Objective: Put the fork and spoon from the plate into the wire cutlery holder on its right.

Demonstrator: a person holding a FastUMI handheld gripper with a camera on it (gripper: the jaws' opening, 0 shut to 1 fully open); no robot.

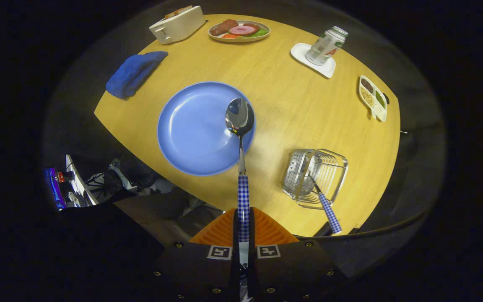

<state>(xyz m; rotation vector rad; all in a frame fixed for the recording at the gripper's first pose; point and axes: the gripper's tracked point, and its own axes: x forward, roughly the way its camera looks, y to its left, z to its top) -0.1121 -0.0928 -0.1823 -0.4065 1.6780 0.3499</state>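
My gripper (244,220) is shut on the blue-checked handle of the spoon (240,126). The spoon points straight ahead from the orange fingers (266,230), and its shiny bowl hangs over the right side of the blue plate (191,126). The plate lies on the yellow wooden table (283,96) and holds nothing else. To the right of the plate stands the wire cutlery holder (315,176). The fork (324,203) is in it, its checked handle sticking out toward me over the holder's rim.
A blue cloth (134,73) lies left of the plate. Beyond are a white toaster (177,24), a plate of food (239,30), a can on a white coaster (326,46), and a divided dish of seeds (372,97) at the right. The table's near edge runs just ahead of my fingers.
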